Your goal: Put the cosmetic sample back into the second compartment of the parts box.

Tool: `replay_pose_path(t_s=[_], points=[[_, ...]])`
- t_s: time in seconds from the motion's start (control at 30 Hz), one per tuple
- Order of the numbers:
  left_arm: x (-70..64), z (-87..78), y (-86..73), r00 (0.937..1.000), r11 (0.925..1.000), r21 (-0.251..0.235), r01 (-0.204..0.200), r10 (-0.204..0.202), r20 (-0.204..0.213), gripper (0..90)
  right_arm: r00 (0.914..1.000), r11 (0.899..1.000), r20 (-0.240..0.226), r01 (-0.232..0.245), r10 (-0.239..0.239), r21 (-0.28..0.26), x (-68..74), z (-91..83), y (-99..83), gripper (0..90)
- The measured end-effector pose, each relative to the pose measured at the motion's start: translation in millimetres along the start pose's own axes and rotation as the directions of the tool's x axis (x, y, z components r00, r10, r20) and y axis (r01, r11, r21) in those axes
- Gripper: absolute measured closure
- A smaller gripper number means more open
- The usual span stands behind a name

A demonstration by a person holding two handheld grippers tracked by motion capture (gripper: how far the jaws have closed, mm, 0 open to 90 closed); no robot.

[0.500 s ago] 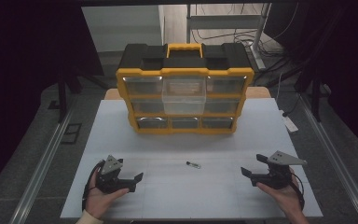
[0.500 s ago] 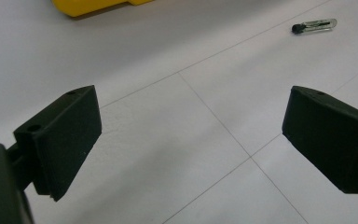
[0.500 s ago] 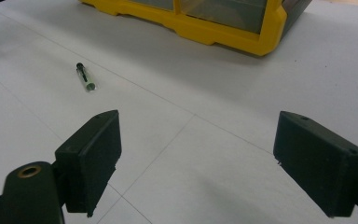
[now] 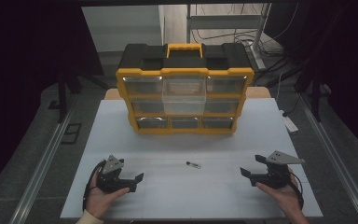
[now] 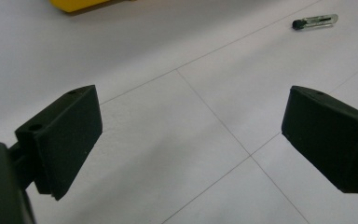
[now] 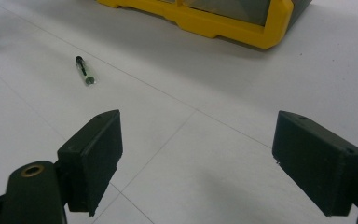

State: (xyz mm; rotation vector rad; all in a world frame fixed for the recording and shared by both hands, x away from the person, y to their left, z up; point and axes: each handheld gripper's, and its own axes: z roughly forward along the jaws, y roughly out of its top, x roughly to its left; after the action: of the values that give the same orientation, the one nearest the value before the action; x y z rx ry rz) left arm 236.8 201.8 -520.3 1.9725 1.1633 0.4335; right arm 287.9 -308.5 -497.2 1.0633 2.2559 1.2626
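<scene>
A small clear vial with a black cap lies on the white table, roughly midway between my two grippers. My left gripper rests low at the front left, open and holding nothing. In the left gripper view its jaws stand wide apart, with the vial off to the upper right. My right gripper sits at the front right, also open and holding nothing. The right gripper view has its jaws spread, and the vial lies ahead to the left.
A yellow and black organiser case with clear drawers stands upright at the back middle of the table. Its upper middle drawer sticks out a little. The case's yellow base shows ahead in the right gripper view. Dark floor and metal rails flank the table.
</scene>
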Motion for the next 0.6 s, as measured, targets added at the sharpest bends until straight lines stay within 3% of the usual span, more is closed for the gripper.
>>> replay_pose_path(t_s=[0.33, 0.5, 0.6], points=[[2.3, -0.1, 0.7, 1.0000, 1.0000, -0.004, 0.008, -0.008, 0.006, 5.7, 1.0000, 1.000, -0.004, 0.004, -0.004, 0.002, 0.3, 1.0, 0.8, 17.4], [5.4, 2.4, 2.9, 0.9997, 0.9997, -0.003, 0.025, -0.025, 0.006, 5.7, 0.9997, 1.000, -0.022, -0.006, 0.006, -0.003, 0.5, 2.6, 3.8, 18.0], [5.0, 2.4, 4.9, 0.9999, 0.9999, -0.003, 0.016, -0.016, 0.000, 5.7, 0.9992, 1.000, -0.037, 0.012, -0.012, 0.012, 2.0, 6.3, 4.5, 18.6]])
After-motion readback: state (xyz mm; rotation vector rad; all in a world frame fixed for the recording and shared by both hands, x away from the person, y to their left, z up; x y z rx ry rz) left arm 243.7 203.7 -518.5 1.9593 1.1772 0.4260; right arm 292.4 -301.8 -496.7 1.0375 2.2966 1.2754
